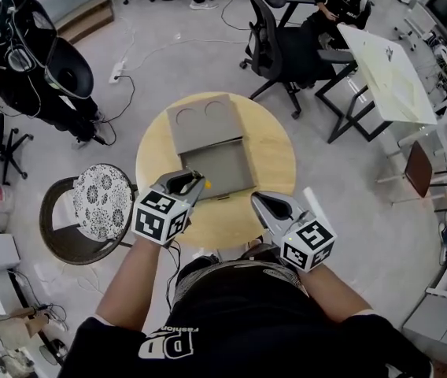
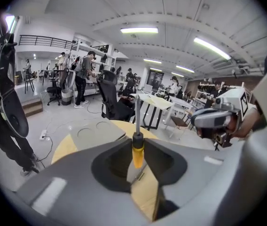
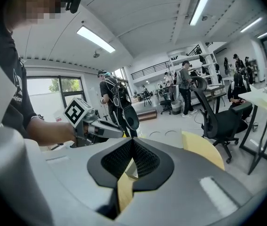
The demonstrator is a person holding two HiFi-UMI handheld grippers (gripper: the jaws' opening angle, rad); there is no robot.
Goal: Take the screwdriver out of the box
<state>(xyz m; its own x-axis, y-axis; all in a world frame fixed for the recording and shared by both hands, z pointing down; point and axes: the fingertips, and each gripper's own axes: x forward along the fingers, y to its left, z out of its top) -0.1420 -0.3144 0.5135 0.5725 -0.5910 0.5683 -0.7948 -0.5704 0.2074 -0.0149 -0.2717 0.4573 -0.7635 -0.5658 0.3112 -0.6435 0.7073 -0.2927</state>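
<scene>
**Kid:** Two claws! Which one has it?

**Friend:** See the left claw (image 1: 194,181)? It is squeezed tight on the yellow handle of the screwdriver (image 2: 137,153).

**Kid:** So where is the screwdriver? In the box?

**Friend:** No, I think it is out. It sits in the left claw, just by the near left corner of the box (image 1: 222,170), and it looks lifted clear. The box lies open on the round desk (image 1: 275,152), with its lid (image 1: 204,120) flat behind it.

**Kid:** Which way does it point?

**Friend:** The handle is between the jaws. The thin metal rod sticks out past the tips, away from the hand. In the left gripper view it stands straight up.

**Kid:** And the other one?

**Friend:** The right claw (image 1: 264,205) is pinched shut with nothing in it. It hangs over the front edge of the desk, beside the left one but not touching.

**Kid:** What comes next?

**Friend:** My guess is that the left claw does the carrying, because it has the grip. The box is just ahead of it, so bare desk to the side looks like the way to go. The rod should stay off the box wall.
</scene>
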